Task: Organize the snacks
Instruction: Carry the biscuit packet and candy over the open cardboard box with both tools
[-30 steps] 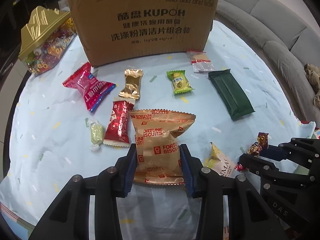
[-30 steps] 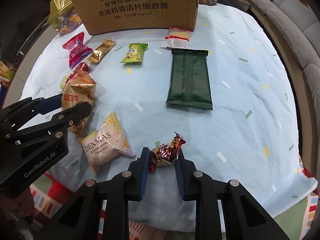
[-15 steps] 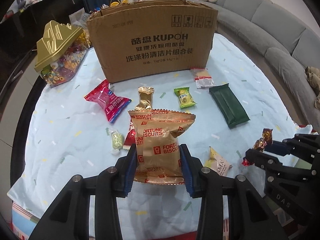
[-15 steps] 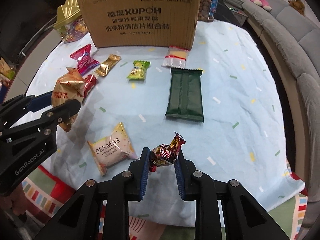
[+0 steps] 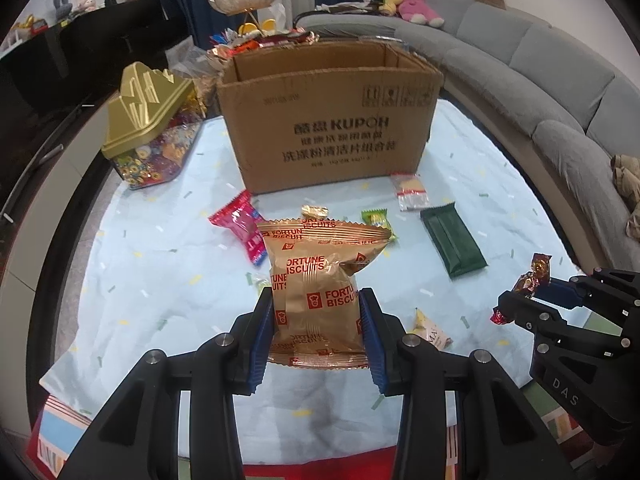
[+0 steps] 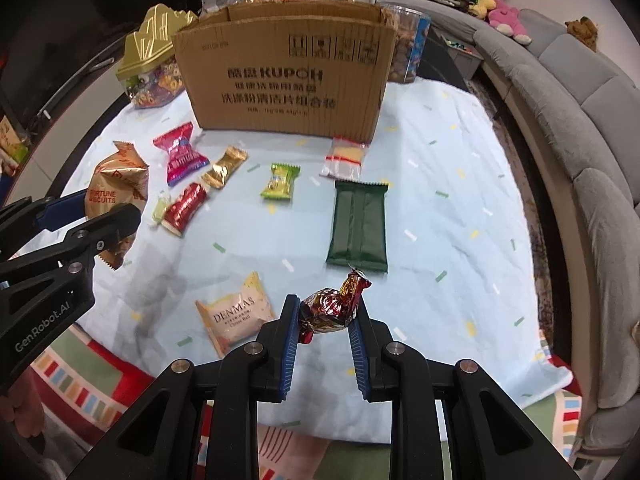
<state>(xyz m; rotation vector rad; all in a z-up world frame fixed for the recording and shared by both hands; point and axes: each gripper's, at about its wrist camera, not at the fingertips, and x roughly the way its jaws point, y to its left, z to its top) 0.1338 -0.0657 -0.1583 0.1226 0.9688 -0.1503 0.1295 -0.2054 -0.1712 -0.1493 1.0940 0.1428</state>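
My left gripper (image 5: 317, 320) is shut on a gold Fortune Biscuits bag (image 5: 318, 280), held upright above the table; the same bag (image 6: 116, 184) shows at the left of the right wrist view. My right gripper (image 6: 325, 320) is shut on a red-and-gold foil candy (image 6: 332, 306), also lifted off the cloth, and that candy (image 5: 528, 280) appears at the right of the left wrist view. An open cardboard box (image 5: 328, 120) stands at the back of the table, its top open.
On the light blue cloth (image 6: 460, 220) lie a dark green packet (image 6: 358, 226), a Denmas pouch (image 6: 236, 316), a green candy (image 6: 280, 180), a clear sachet (image 6: 346, 158), gold (image 6: 224, 166) and red (image 6: 180, 154) wrappers. A gold-lidded candy jar (image 5: 152, 128) stands left of the box. A grey sofa (image 5: 540, 64) curves along the right.
Both grippers have risen with their snacks, so the table looks smaller and the box's open top has come into view. Neither grip has altered.
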